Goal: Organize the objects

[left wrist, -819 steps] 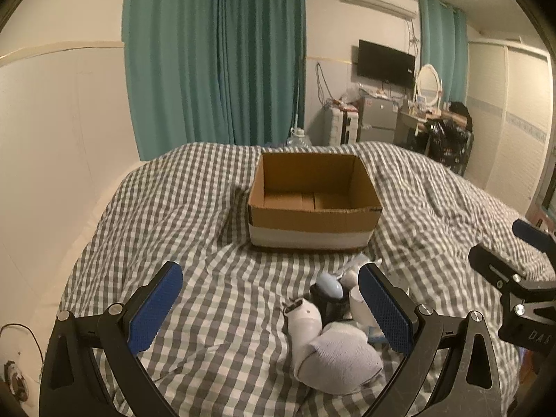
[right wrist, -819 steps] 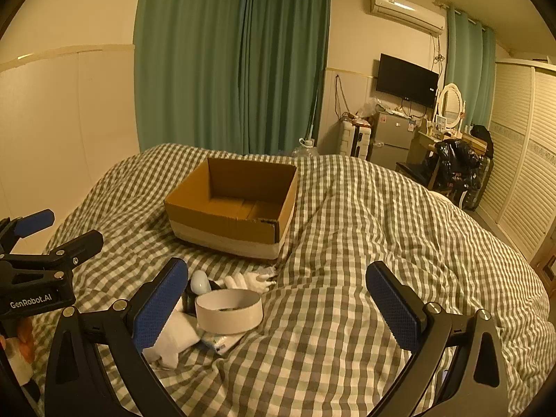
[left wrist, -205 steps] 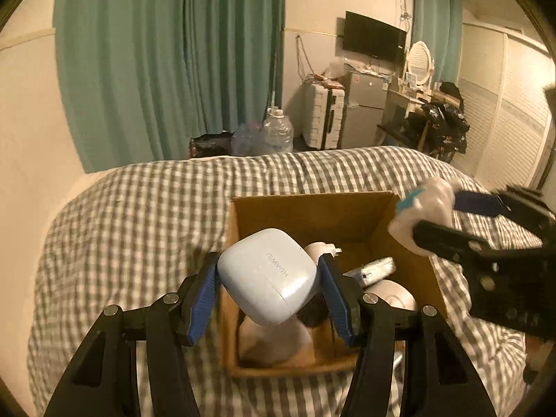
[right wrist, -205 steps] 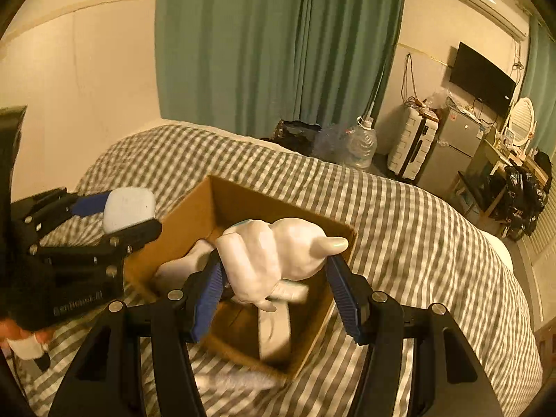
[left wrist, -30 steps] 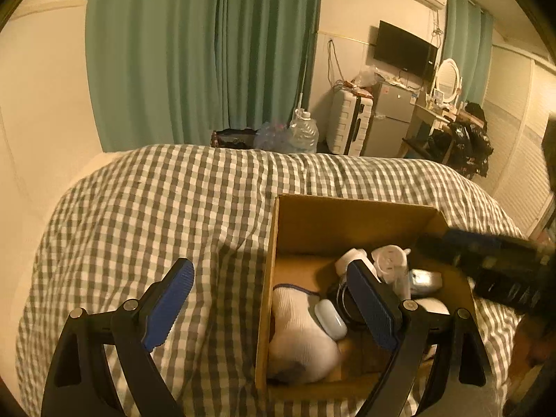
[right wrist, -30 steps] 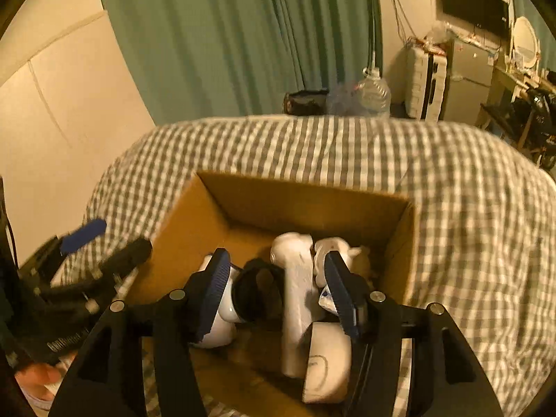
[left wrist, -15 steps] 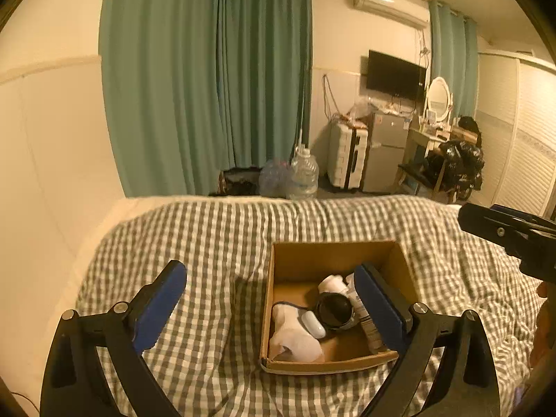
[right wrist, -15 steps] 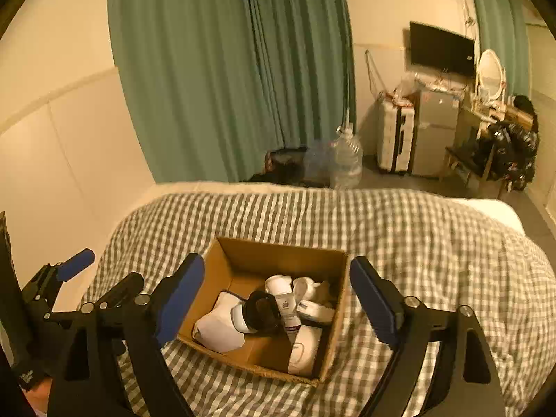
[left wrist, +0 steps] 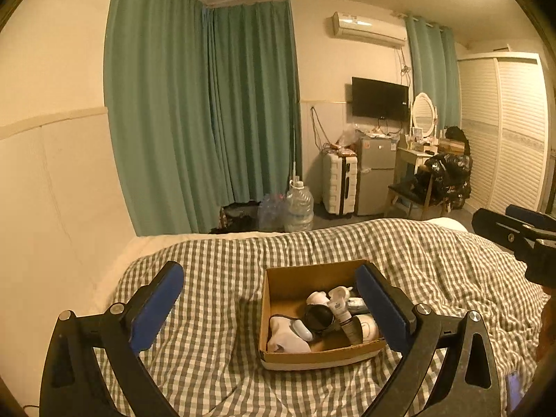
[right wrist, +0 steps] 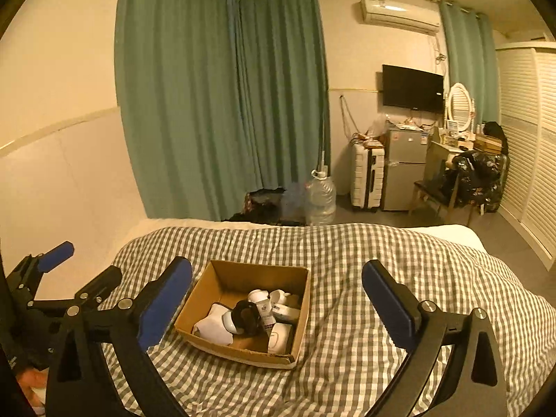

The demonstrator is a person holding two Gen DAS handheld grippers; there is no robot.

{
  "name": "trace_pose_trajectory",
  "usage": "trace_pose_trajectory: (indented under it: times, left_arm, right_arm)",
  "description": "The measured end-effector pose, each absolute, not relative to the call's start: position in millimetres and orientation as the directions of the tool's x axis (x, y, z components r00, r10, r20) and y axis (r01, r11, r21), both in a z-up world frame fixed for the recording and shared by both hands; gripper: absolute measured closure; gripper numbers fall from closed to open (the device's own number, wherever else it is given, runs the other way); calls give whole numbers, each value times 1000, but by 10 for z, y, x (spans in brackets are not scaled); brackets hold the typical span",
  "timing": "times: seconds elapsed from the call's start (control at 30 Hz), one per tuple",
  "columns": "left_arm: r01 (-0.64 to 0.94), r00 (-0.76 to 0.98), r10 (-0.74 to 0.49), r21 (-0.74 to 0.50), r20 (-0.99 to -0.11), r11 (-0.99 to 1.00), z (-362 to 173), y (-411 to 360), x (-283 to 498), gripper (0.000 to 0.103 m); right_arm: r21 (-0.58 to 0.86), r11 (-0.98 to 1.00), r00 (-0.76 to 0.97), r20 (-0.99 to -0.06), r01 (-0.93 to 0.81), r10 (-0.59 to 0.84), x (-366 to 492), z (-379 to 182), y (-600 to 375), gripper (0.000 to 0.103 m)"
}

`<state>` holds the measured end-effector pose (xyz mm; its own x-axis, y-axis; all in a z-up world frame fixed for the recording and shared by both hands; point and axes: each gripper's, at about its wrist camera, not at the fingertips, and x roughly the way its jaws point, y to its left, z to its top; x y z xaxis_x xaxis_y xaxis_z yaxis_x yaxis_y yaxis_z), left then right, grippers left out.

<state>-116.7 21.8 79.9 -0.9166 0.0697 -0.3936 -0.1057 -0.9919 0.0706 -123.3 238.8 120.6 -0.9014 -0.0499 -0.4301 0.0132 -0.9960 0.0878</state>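
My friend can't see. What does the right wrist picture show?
A cardboard box full of small things sits on a checked bed. The right gripper hangs above it, jaws opening, nothing between them. Green curtains hang behind.

tube (right wrist: 266, 312) label too small, box (left wrist: 278, 359) items overlapping

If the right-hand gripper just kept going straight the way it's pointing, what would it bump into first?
Probably the checkered bedspread just beyond the cardboard box. The right gripper, jaws opening and empty, aims slightly downward; depth is hard to judge.
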Motion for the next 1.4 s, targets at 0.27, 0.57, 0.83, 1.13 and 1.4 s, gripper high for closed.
trace_pose_trajectory:
  times: [0.27, 0.57, 0.83, 1.13, 1.4]
  left_arm:
    - [-91, -928, 50, 95, -369, -991, 670, 239, -891, 0]
    - [-75, -925, 63, 15, -375, -997, 143, 140, -619, 0]
    - [-36, -913, 29, 9, -406, -999, -272, 73, -537, 0]
    - [-19, -926, 11, 17, -379, -1000, -324, 66, -461, 0]
    - [16, -919, -18, 9, -394, -1000, -382, 37, -477, 0]
  right_arm:
    - [43, -997, -931, -363, -58, 38, -816, 1089, 2343, 4]
    - [33, -998, -921, -387, -60, 42, -691, 537, 2272, 3]
    - [33, -997, -932, -360, -65, 48, -594, 137, 2322, 2]
    - [13, -998, -943, -329, -59, 52, -560, -74, 2240, 2]
    - [14, -997, -932, -356, -76, 66, -593, -178, 2221, 2]
